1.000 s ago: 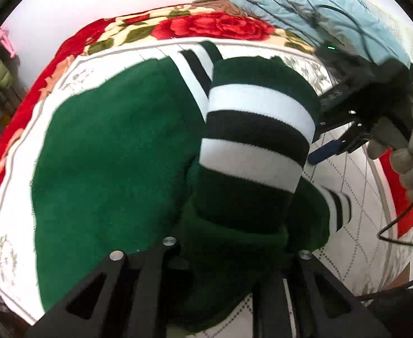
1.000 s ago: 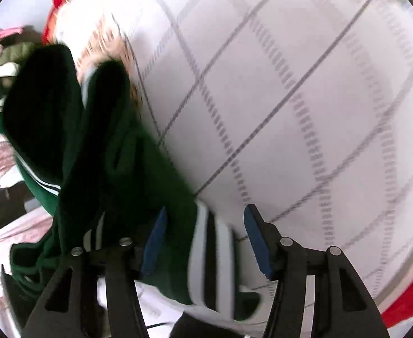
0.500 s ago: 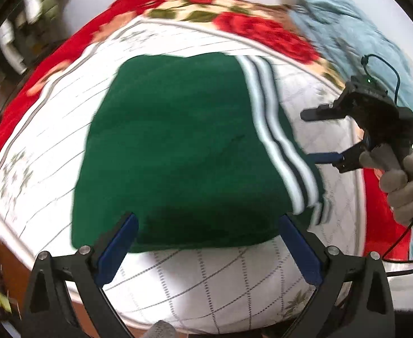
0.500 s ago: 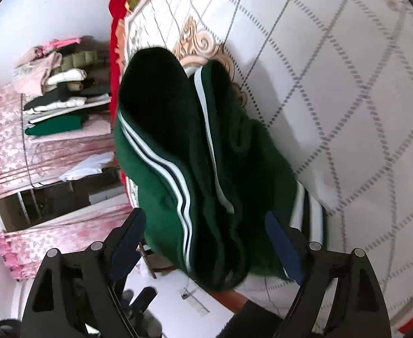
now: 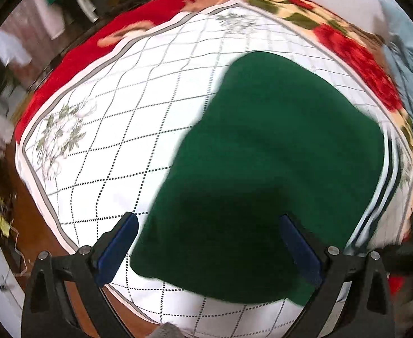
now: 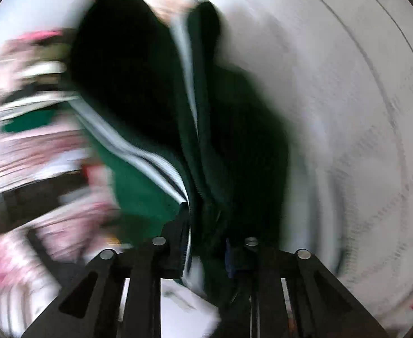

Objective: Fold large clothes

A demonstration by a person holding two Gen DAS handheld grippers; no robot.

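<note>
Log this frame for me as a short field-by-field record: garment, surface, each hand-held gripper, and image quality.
garment: dark green garment with white stripes along one edge, lying folded on the bed
surface: white quilted cover with a dotted grid, red floral blanket beneath it
left hand-held gripper: open wide above the garment's near edge, pads off the cloth
right hand-held gripper: jaws closing, bunched green fabric between them
image quality: right wrist view heavily motion-blurred; left wrist view mildly blurred

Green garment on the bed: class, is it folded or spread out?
Folded: the green garment lies as a compact block on the quilt, its striped edge doubled along one side.
</note>
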